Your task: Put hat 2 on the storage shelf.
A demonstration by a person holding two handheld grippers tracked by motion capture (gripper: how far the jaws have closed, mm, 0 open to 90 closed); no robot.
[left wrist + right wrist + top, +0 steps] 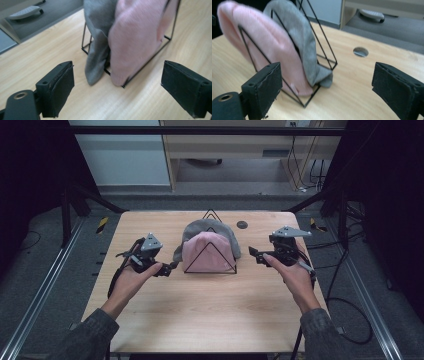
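A black wire rack [210, 270] with triangular ends stands at the middle of the wooden table. Two soft cloth pieces hang over it: a pink one [207, 251] in front and a grey one [200, 227] behind. My left gripper [167, 269] is just left of the rack, open, with nothing between its jaws. In the left gripper view the pink cloth [137, 37] and the grey cloth [97, 50] hang ahead of the open left gripper [118, 75]. My right gripper [254, 254] is right of the rack, also open and holding nothing. Beyond the open right gripper [327, 72] are the pink cloth [267, 42], the grey cloth [299, 35] and the rack [305, 106].
The wooden table [210, 315] has a small round hole [242, 224] behind the rack, to its right. Metal rails run along the floor on both sides. Cables [350, 320] lie on the floor at the right. A pale cabinet stands beyond the far edge.
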